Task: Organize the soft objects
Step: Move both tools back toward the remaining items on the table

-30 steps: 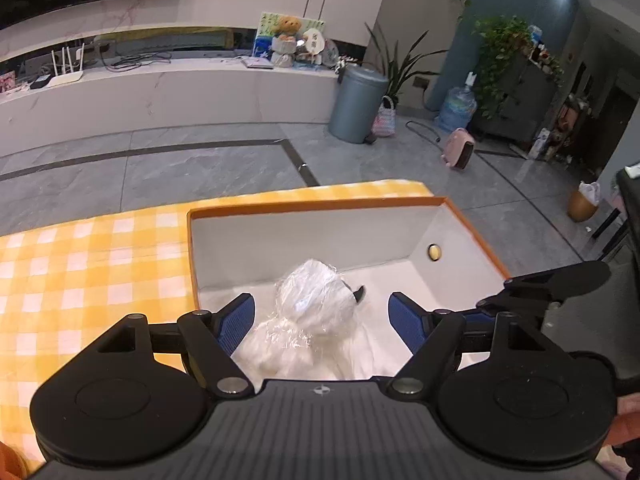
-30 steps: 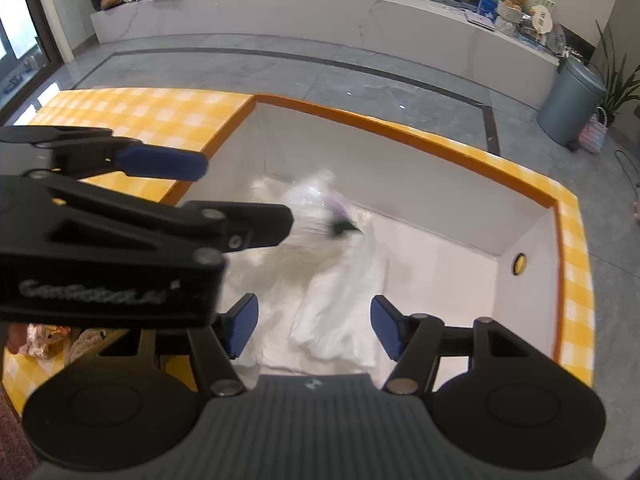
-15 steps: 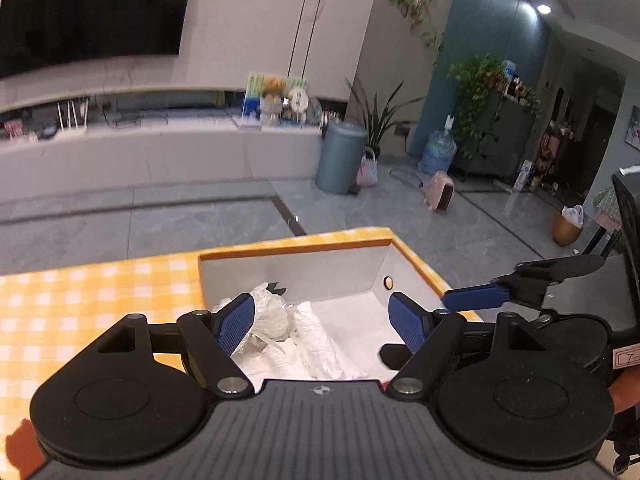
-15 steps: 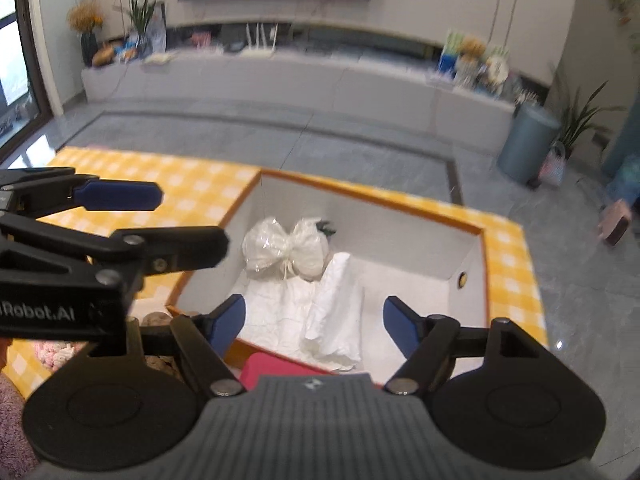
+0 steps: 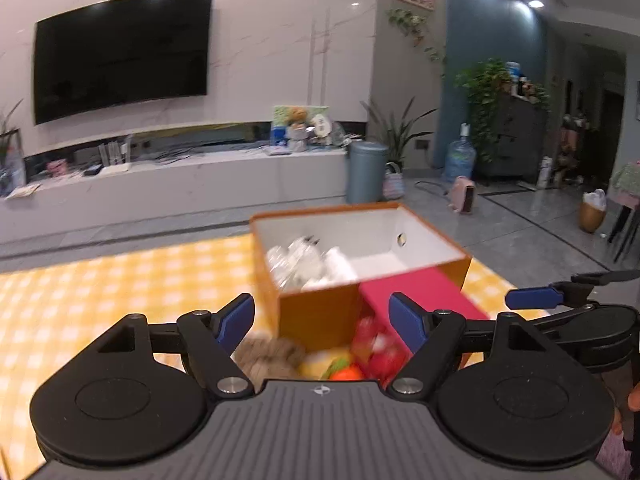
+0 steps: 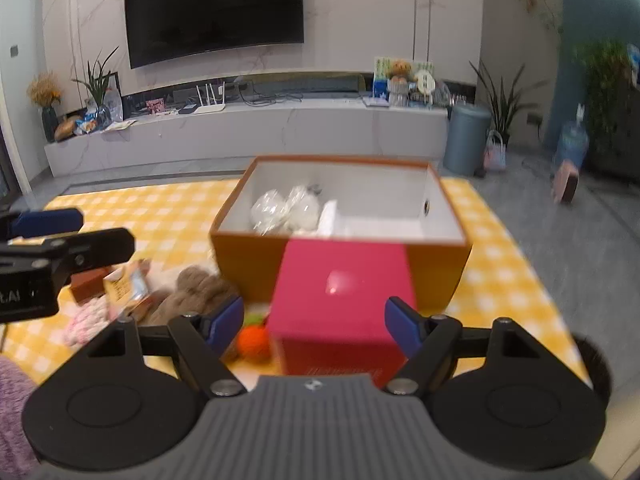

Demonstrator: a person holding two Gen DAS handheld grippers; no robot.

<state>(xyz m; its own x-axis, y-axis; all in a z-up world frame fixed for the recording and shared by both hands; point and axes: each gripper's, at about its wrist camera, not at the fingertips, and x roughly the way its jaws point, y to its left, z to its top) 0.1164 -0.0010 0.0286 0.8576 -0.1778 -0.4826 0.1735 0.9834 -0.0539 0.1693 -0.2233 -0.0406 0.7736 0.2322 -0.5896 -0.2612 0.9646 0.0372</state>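
Progress: clear-wrapped white soft bundles (image 6: 288,210) seen lying in orange cardboard box (image 6: 340,258) | Left: brown knitted item (image 6: 192,292), pink one (image 6: 86,320) loose on checked surface (image 6: 160,216), shown only by right view | left gripper (image 5: 322,320), right gripper (image 6: 314,322): jaws spread, nothing held

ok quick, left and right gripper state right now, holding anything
Left gripper: open, holding nothing.
Right gripper: open, holding nothing; the pink box lies beyond its fingers.
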